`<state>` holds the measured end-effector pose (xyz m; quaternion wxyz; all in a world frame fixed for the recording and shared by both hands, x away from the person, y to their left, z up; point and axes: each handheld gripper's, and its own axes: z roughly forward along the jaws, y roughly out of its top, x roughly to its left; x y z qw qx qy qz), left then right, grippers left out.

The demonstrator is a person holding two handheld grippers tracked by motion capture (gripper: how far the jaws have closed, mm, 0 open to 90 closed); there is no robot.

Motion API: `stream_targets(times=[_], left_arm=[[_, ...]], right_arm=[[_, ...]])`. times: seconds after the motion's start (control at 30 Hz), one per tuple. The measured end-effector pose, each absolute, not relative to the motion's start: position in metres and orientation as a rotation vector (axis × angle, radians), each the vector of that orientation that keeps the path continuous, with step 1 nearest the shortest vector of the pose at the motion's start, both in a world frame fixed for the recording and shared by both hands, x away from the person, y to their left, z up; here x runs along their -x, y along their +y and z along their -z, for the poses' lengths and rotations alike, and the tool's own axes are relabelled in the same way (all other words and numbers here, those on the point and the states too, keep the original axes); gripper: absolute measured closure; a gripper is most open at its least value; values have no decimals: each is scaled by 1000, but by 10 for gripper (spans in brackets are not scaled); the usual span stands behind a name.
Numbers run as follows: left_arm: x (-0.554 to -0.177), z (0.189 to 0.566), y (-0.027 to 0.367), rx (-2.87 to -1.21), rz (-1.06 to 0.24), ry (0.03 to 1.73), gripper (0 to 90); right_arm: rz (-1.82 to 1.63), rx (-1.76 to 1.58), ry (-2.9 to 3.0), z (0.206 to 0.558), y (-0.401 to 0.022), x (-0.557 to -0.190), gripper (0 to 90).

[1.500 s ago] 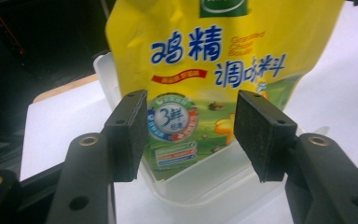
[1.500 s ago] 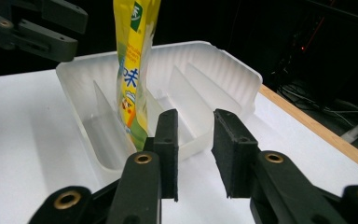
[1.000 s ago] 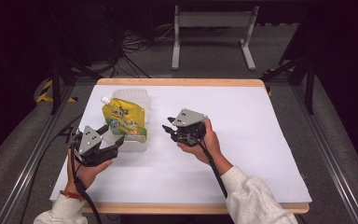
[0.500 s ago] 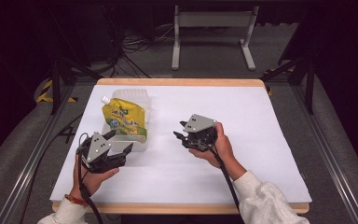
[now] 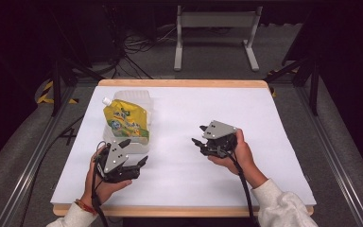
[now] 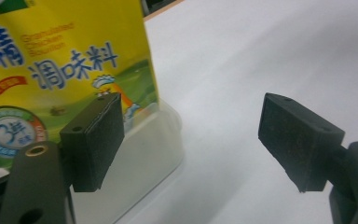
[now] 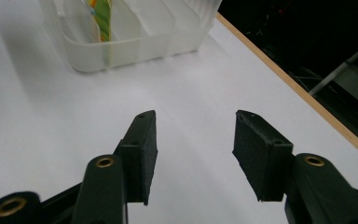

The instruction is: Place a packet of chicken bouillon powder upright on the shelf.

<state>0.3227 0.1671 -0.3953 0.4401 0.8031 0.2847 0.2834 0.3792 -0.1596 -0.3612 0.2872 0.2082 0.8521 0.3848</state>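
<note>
The white worktop (image 5: 179, 118) lies bare between the two hands and across its whole right half, giving open passage. On the left, a clear ribbed plastic tray (image 5: 139, 101) holding an upright yellow spouted pouch (image 5: 125, 124) blocks the way, just beside the left gripper (image 5: 134, 153).

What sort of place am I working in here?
Probably a lab or recording workspace, not a kitchen: a white-topped table with a wooden edge stands among dark surroundings, loose cables lie on the grey floor behind it, and a metal stand sits beyond.
</note>
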Motion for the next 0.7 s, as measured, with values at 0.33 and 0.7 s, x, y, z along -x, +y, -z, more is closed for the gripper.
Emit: stream_targets(times=[0.33, 0.7], left_arm=[[-318, 405, 151, -2051, -643, 645, 209], [-317, 416, 138, -2117, -603, 613, 196]], right_arm=[[-1001, -577, 2280, 366, -182, -373, 451], [-958, -584, 2287, 371, -204, -366, 397]])
